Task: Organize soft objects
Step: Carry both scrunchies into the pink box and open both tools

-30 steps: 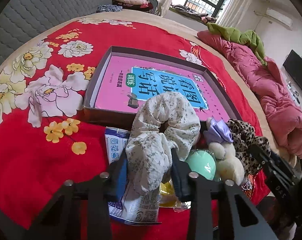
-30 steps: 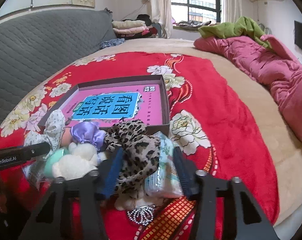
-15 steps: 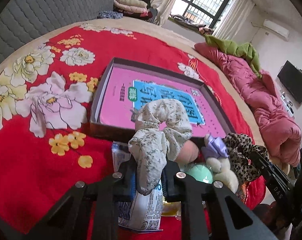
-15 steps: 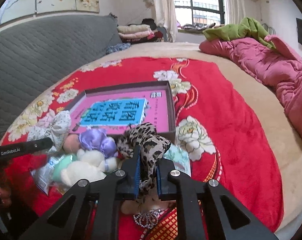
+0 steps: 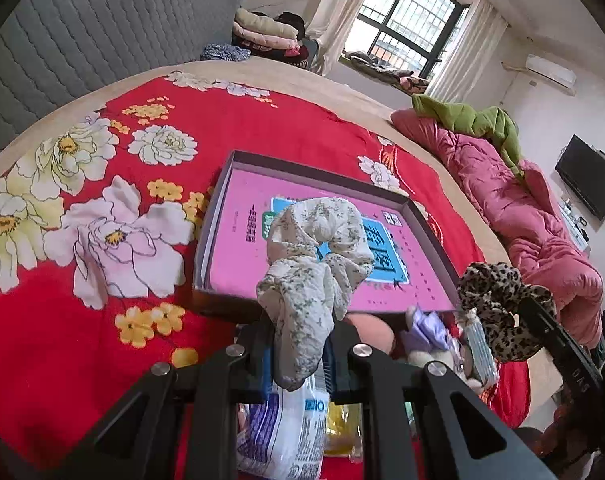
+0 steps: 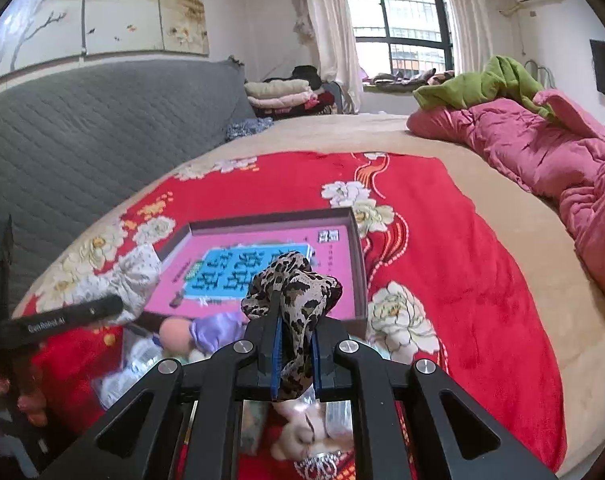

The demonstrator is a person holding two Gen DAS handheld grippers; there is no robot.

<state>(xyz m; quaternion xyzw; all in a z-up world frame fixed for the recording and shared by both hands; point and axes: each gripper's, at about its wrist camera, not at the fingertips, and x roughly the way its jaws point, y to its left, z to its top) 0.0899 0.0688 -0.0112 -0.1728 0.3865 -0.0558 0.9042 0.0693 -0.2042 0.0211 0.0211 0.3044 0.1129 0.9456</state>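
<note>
The left gripper (image 5: 298,344) is clamped on a white floral fabric scrunchie (image 5: 314,264), held up in front of the shallow dark cardboard box with a pink book inside (image 5: 242,240). The right gripper (image 6: 296,344) is pinched tight on a leopard-print fabric scrunchie (image 6: 294,292), also raised before that box, over the red flowered bedspread (image 6: 442,240).

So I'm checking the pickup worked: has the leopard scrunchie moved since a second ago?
Yes. The leopard scrunchie, clamped in the right gripper, has risen off the pile and now overlaps the box.
</note>
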